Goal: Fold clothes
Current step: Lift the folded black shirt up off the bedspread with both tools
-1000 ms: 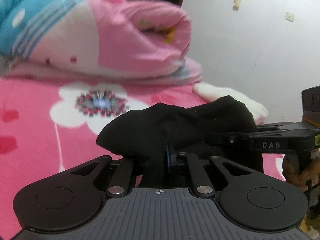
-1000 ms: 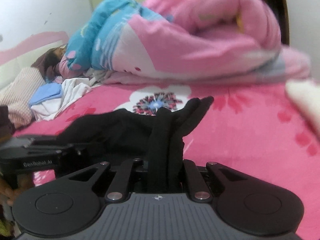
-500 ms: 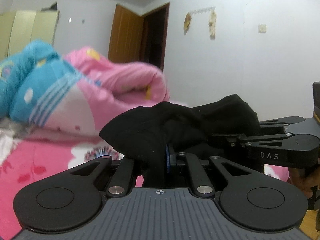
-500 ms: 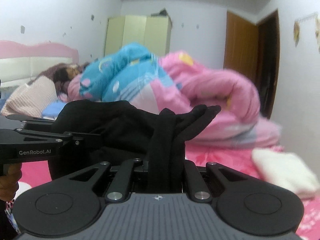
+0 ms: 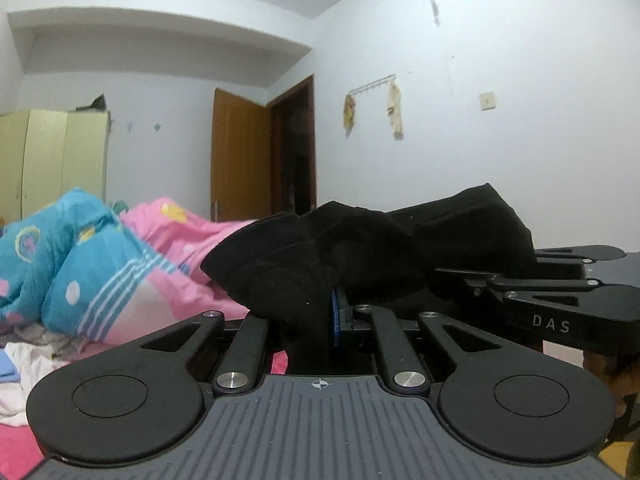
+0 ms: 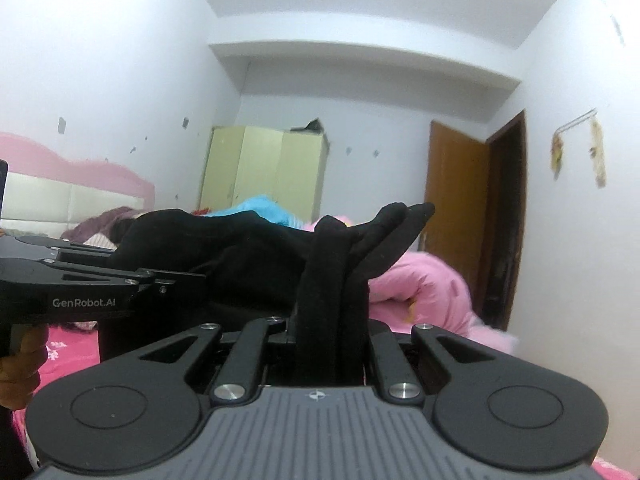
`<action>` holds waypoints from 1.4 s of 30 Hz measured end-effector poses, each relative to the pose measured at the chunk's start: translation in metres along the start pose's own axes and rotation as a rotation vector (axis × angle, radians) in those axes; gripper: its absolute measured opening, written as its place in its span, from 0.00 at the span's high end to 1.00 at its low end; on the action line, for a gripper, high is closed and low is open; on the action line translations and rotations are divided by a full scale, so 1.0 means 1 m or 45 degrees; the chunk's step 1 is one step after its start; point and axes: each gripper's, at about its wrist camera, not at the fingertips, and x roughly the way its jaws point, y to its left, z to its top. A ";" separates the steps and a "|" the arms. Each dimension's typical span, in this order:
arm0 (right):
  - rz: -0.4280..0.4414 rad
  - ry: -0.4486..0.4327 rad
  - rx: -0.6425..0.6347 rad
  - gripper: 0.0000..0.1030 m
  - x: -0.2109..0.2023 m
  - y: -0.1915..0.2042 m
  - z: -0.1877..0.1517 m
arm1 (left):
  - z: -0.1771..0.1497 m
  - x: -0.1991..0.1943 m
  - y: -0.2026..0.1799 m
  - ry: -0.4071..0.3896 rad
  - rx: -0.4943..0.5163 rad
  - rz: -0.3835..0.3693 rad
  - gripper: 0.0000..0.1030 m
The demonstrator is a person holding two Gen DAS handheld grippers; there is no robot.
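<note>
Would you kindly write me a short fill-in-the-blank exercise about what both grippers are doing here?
1. The left gripper and the right gripper are both shut on the same ____ garment.
2. The door behind the bed is made of ____.
3. The rolled quilt right of the garment in the right wrist view is ____.

Missing words: black; wood; pink

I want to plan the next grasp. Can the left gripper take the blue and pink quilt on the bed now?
Probably not: the left gripper is shut on the black garment, which the right gripper also holds, and the quilt lies beyond.
</note>
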 end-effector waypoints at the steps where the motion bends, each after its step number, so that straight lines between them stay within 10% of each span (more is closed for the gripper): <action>1: -0.014 -0.012 -0.003 0.91 -0.010 -0.001 0.001 | 0.000 -0.004 -0.007 -0.009 0.005 -0.010 0.92; 22: -0.422 -0.061 -0.116 0.91 -0.158 0.009 0.033 | 0.011 -0.046 -0.086 -0.132 -0.050 -0.405 0.92; 34: -0.427 -0.041 -0.123 0.91 -0.114 0.011 0.009 | -0.007 -0.016 -0.073 -0.110 -0.063 -0.401 0.92; 42: -0.431 -0.055 0.003 0.91 -0.050 -0.054 -0.042 | -0.036 0.070 -0.079 -0.032 -0.107 -0.397 0.92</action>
